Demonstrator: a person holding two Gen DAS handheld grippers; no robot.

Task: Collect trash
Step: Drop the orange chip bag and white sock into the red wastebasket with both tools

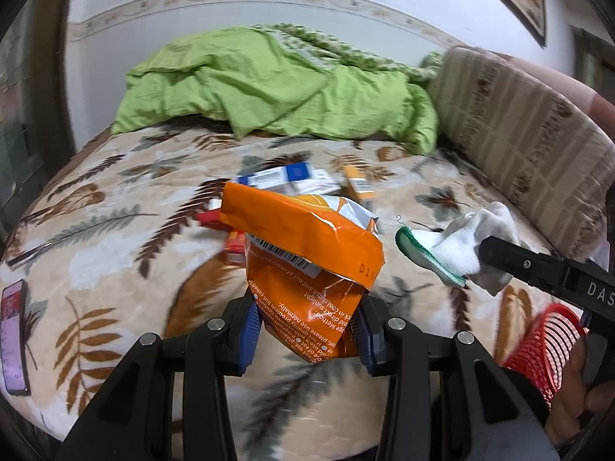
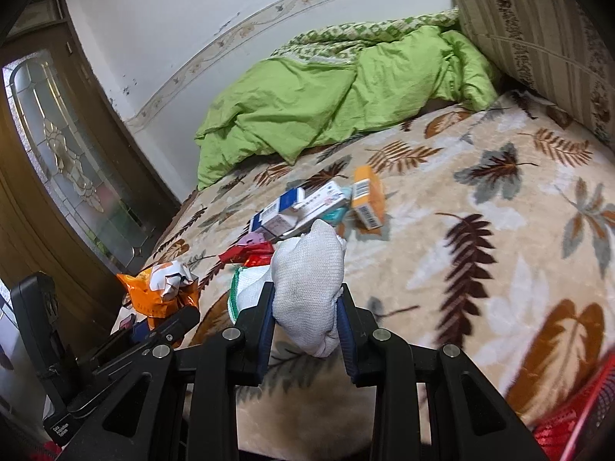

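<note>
A bed [image 1: 115, 199] with a leaf-patterned blanket fills both views, a rumpled green duvet [image 1: 269, 84] heaped at its far end beside a striped cushion [image 1: 519, 134]. A red basket [image 1: 546, 345] shows at the near right edge. Several small boxes [image 2: 307, 207] lie scattered mid-bed. The left claw [image 1: 307, 330] is clamped on a crumpled orange snack bag [image 1: 307, 261], held above the blanket; the right claw [image 2: 307, 322] is closed on a white sock with green trim [image 2: 307, 280], also lifted. A phone [image 1: 13, 338] lies at the left edge
</note>
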